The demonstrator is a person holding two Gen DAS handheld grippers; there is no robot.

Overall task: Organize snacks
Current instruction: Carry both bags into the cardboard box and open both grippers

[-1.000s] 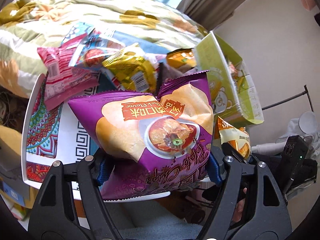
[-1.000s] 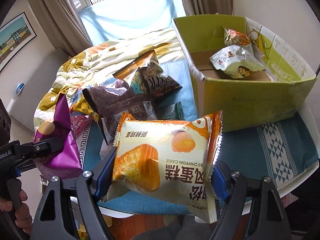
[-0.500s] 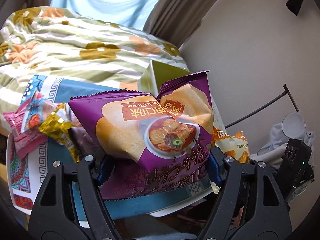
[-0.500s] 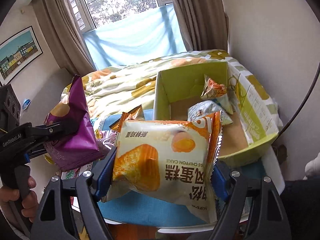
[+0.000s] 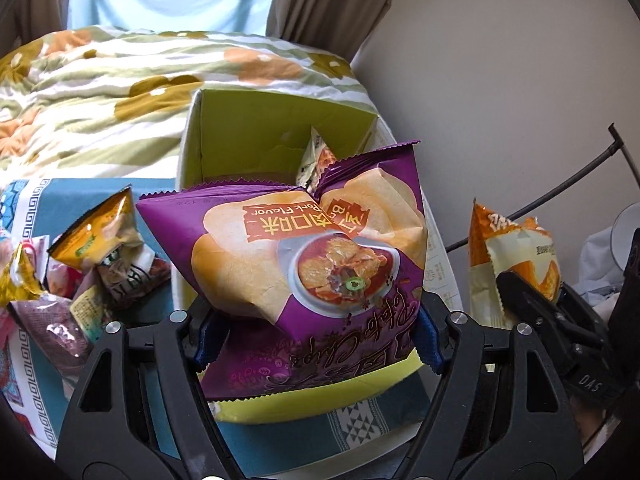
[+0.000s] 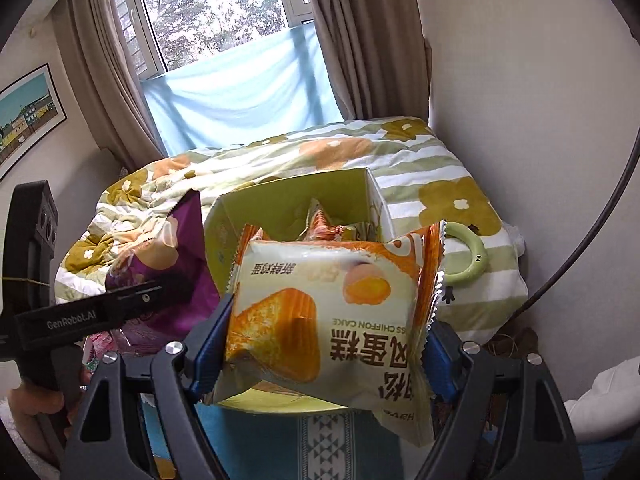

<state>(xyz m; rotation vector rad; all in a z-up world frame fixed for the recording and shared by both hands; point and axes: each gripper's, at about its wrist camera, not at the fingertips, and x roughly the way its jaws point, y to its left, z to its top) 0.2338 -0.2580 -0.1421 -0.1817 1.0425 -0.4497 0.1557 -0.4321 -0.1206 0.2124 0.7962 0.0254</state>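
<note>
My left gripper (image 5: 316, 340) is shut on a purple chip bag (image 5: 304, 264) and holds it in front of the open green cardboard box (image 5: 256, 128). My right gripper (image 6: 320, 360) is shut on an orange-and-white chiffon cake pack (image 6: 332, 312), held over the near edge of the same box (image 6: 296, 196). Snack packs lie inside the box (image 6: 320, 224). The cake pack also shows at the right of the left wrist view (image 5: 512, 256), and the purple bag at the left of the right wrist view (image 6: 168, 264).
Several loose snack packs (image 5: 100, 248) lie on the patterned blue cloth (image 5: 80, 188) left of the box. A floral quilt (image 6: 440, 168) lies behind, with a green ring (image 6: 468, 256) on it. A wall is close on the right.
Both grippers have swung right and toward the box with their packs. The box now sits straight ahead of each, and the snack pile has slid to the left.
</note>
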